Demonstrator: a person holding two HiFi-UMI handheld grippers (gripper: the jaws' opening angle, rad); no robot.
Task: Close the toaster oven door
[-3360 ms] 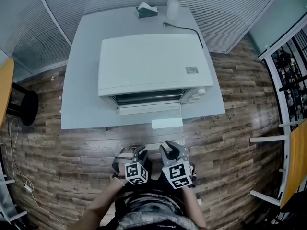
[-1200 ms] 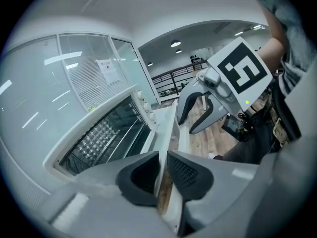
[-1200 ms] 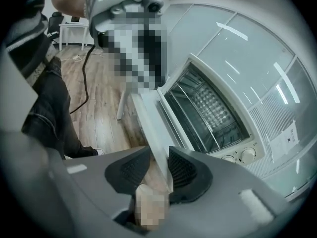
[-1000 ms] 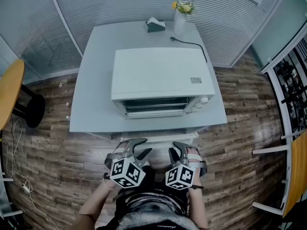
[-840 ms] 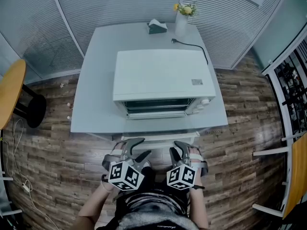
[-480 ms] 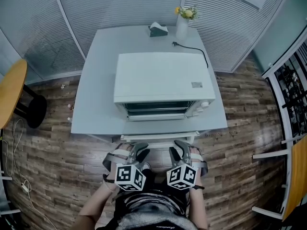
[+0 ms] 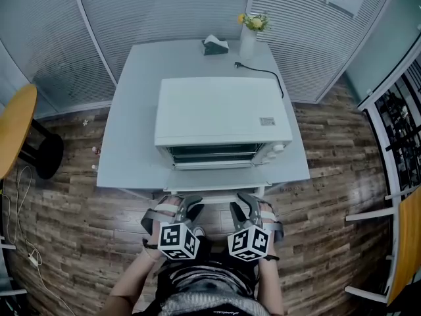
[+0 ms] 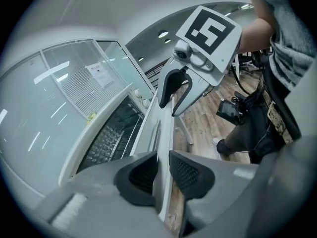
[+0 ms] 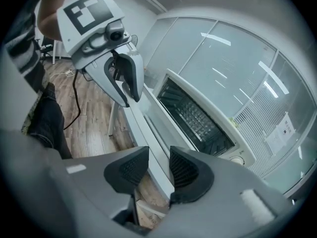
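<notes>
Narrower now, left tool (image 8: pixel 162 158) keeps closing astride the door (image 8: pixel 166 133) edge.

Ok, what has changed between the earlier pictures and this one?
Both grippers have come forward from near the person's body to the front edge of the open door. The left gripper, spread wide a second ago, is closing its jaws over that edge. The right gripper straddles it too, jaws opening slightly. Neither visibly clamps it yet. The door still lies open, and the toaster oven sits as before on the table.
</notes>
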